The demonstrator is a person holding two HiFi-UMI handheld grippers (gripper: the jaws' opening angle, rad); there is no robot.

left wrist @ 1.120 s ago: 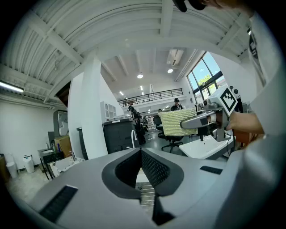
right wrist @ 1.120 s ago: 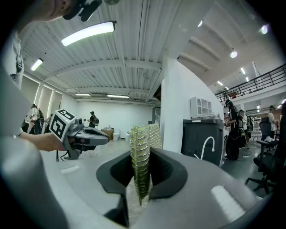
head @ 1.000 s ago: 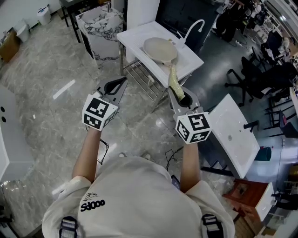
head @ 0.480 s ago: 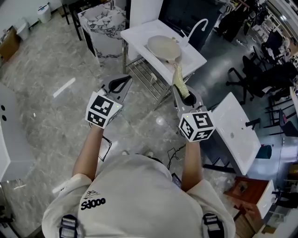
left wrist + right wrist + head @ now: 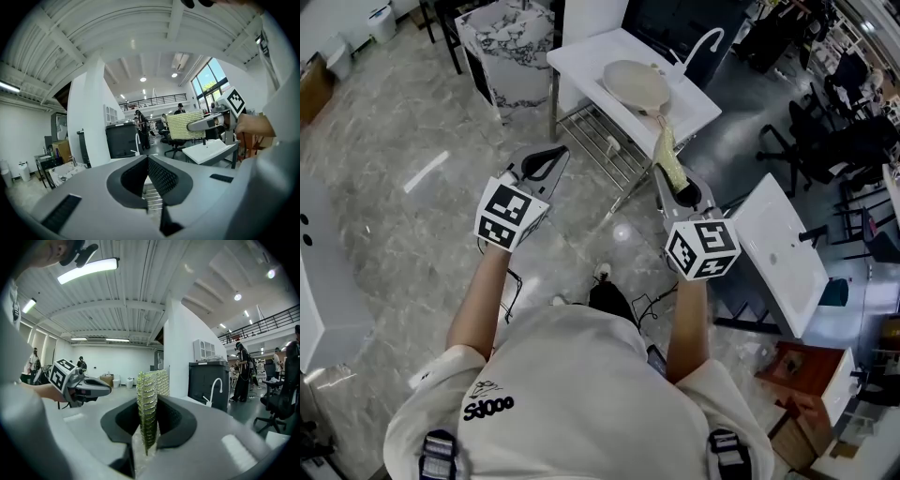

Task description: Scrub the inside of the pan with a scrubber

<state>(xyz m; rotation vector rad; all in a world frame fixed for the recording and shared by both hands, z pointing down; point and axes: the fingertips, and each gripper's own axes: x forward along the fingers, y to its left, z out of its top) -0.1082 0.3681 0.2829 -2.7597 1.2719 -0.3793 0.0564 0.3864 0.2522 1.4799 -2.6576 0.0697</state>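
1. The scrubber (image 5: 668, 152) is a flat, yellow-green woven pad. It is judged light, soft and easily bent. It is clamped by its lower edge in the right tool (image 5: 673, 187), and the rest of the pad stands free above the jaws in the right gripper view (image 5: 150, 399).
2. Such a low grip leaves plenty of pad for rubbing, but the free end is expected to fold under pressure.
3. The pan (image 5: 637, 84) is pale, round and shallow. It lies in the upper middle of the head view on the white worktop (image 5: 581, 58), beside a curved tap (image 5: 698, 45) and well apart from both tools.
4. The pan is judged stiff and likely to slide on the smooth top. The handle would best be taken to steady it, though its exact line is partly covered by the scrubber.
5. The left tool (image 5: 548, 157) is held with its jaws together and nothing between them (image 5: 146, 161).
6. Count: one pan, one scrubber, two tools.
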